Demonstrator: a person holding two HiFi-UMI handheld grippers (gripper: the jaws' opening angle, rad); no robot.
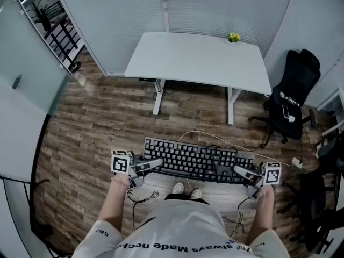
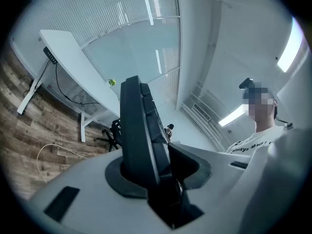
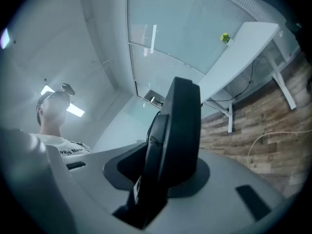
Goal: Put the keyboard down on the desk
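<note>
A black keyboard (image 1: 196, 159) hangs in the air above the wooden floor, level, in front of the person. My left gripper (image 1: 156, 164) is shut on its left end and my right gripper (image 1: 239, 171) is shut on its right end. In the left gripper view the keyboard (image 2: 141, 135) runs edge-on out of the jaws; the right gripper view shows the keyboard (image 3: 178, 130) the same way. A white cable (image 1: 215, 138) trails from it. The white desk (image 1: 199, 61) stands further ahead, well apart from the keyboard.
A small yellow-green plant (image 1: 233, 37) sits at the desk's far right edge. A black office chair (image 1: 290, 98) stands right of the desk. A black rack (image 1: 56, 28) is at the far left by the glass wall. The person's shoes (image 1: 186, 190) show below the keyboard.
</note>
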